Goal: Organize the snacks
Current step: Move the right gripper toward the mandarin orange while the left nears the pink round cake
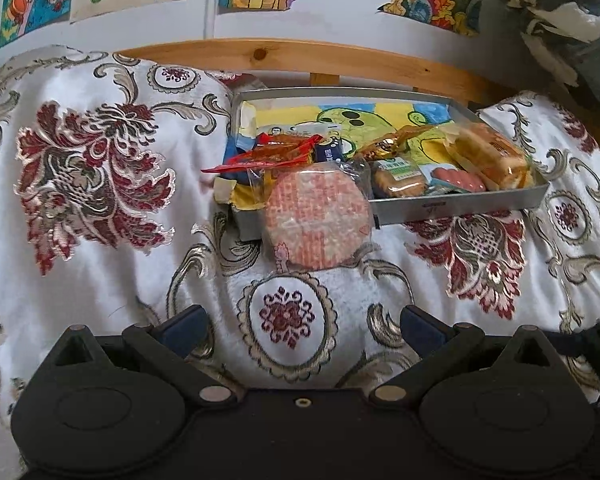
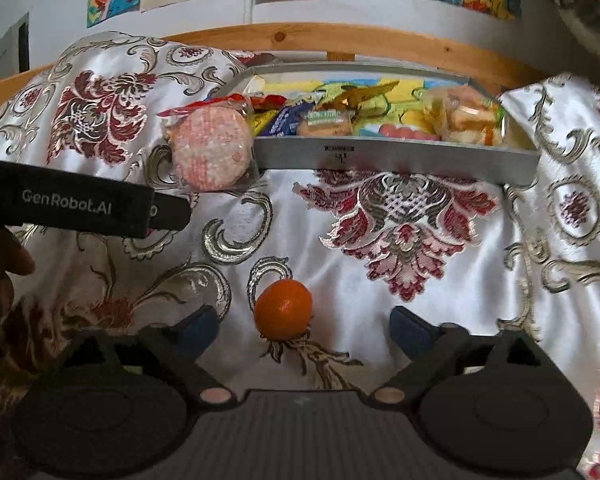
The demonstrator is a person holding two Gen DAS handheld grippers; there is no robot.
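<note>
A grey metal tray [image 1: 456,210] [image 2: 396,156] lies on a floral cloth and holds several wrapped snacks. A round pink rice cake in clear wrap [image 1: 318,220] [image 2: 210,148] leans over the tray's near left corner, half out. A small orange [image 2: 283,309] rests on the cloth just ahead of my right gripper [image 2: 300,326], between its open fingers but untouched. My left gripper [image 1: 302,326] is open over bare cloth, short of the rice cake. In the tray are a wrapped bun [image 1: 490,156], a biscuit pack [image 1: 398,178] and a sausage pack [image 1: 458,180].
A wooden rail [image 1: 300,58] runs behind the tray, with drawings on the wall above. In the right wrist view the left gripper's black body [image 2: 84,204] and a hand [image 2: 0,280] cross the left side. Dark fabric [image 1: 560,20] hangs at the upper right.
</note>
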